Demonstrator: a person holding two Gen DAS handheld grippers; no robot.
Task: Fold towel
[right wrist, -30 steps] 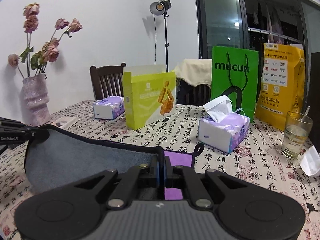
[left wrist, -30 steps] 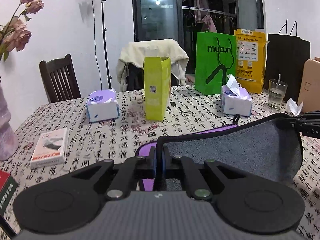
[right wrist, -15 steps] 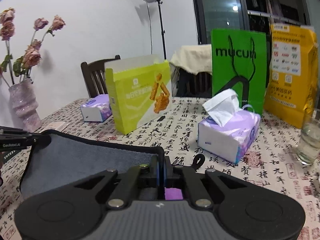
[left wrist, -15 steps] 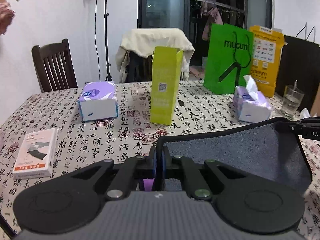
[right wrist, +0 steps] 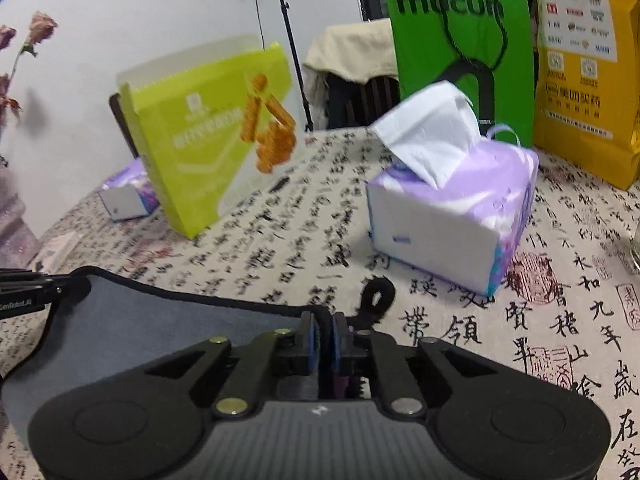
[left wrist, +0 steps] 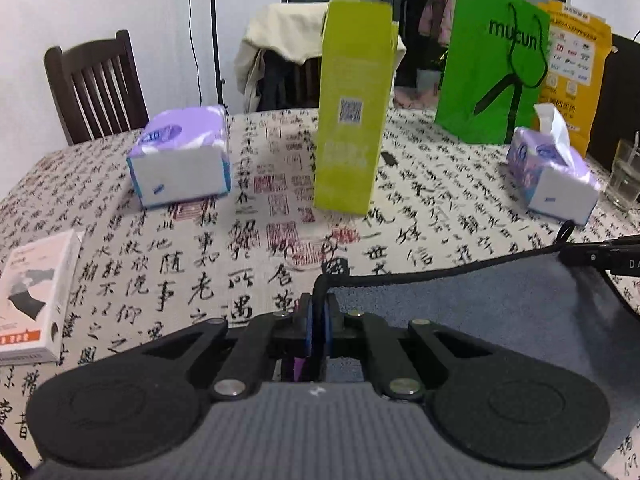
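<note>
The towel (left wrist: 480, 312) is grey with a black hem and a purple underside. It hangs stretched between my two grippers, low over the table. My left gripper (left wrist: 318, 312) is shut on its left corner. My right gripper (right wrist: 325, 330) is shut on its right corner, next to the towel's black hanging loop (right wrist: 376, 296). The grey cloth also shows in the right wrist view (right wrist: 168, 320). Each gripper's tip shows at the far edge of the other's view.
On the calligraphy tablecloth (left wrist: 200, 280) stand a lime carton (left wrist: 352, 100), two purple tissue packs (left wrist: 180, 156) (right wrist: 452, 216), a green bag (left wrist: 492, 64), a yellow bag (right wrist: 580, 60), a glass (left wrist: 624, 176) and a small white box (left wrist: 32, 300). A chair (left wrist: 92, 84) stands behind.
Both grippers have moved forward and down toward the far side of the table, carrying the towel edge with them. The towel now hangs lower and flatter.
</note>
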